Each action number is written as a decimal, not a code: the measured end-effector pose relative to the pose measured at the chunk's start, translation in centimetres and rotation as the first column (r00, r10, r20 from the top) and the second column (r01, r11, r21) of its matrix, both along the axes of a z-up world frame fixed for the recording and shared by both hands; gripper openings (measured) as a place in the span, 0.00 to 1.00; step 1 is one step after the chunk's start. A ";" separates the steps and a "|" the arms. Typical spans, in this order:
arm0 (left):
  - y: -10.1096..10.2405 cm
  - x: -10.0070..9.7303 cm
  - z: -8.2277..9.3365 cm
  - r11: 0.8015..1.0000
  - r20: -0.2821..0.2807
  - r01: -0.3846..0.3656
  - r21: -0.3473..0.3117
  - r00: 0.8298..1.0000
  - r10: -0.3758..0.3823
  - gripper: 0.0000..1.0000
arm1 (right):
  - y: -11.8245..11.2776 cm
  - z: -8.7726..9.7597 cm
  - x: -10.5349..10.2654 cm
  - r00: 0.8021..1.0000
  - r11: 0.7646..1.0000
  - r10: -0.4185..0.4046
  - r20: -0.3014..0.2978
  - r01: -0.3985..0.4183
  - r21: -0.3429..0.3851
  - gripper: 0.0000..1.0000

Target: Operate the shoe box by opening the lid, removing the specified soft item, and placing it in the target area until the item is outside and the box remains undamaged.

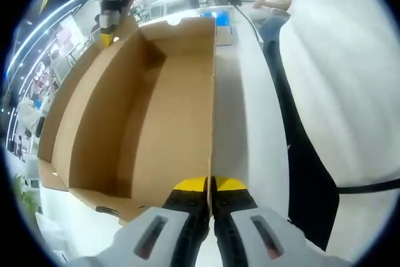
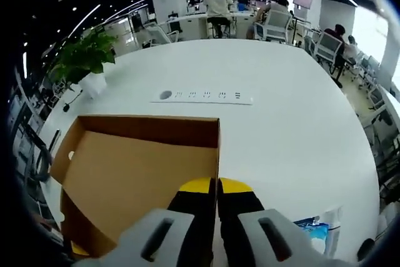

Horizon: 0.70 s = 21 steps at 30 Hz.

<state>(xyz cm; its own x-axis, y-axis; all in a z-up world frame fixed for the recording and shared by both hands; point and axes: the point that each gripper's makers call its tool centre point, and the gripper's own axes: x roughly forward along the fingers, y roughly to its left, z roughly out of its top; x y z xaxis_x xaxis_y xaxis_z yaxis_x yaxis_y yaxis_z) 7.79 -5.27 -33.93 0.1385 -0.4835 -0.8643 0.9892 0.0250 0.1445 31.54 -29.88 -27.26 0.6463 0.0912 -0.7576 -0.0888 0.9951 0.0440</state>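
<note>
A brown cardboard shoe box lies open on the white table, and the inside that shows is bare cardboard. My left gripper, with yellow tips, is shut on the top edge of the box's right-hand wall. At the far left corner of the box, the right gripper pinches the rim, with a hand above it. In the right gripper view, the same box spreads to the left, and my right gripper is shut on its wall edge. No soft item shows inside the box.
A white power strip lies mid-table beyond the box, and a potted plant stands at the far left edge. A blue-and-white packet lies near right. A person's white garment hangs close on the right. Seated people and chairs are behind.
</note>
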 end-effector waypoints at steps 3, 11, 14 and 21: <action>0.0 0.0 0.0 1.000 -0.004 -0.001 -0.002 1.000 0.001 0.01 | -0.1 0.4 -0.1 0.999 1.000 -0.024 0.027 0.023 0.021 0.00; 0.0 0.1 0.0 1.000 -0.012 -0.011 0.000 1.000 0.011 0.01 | 0.1 1.3 -0.2 0.997 0.999 -0.033 0.069 0.030 0.033 0.00; 0.0 0.1 0.0 1.000 -0.009 -0.014 0.000 1.000 0.014 0.01 | 0.2 1.6 -0.1 0.996 0.999 -0.020 0.085 0.018 0.034 0.00; 0.0 0.0 -0.1 1.000 0.008 -0.013 0.002 1.000 0.013 0.01 | 0.2 2.2 -0.3 0.994 0.999 -0.020 0.105 0.016 0.043 0.00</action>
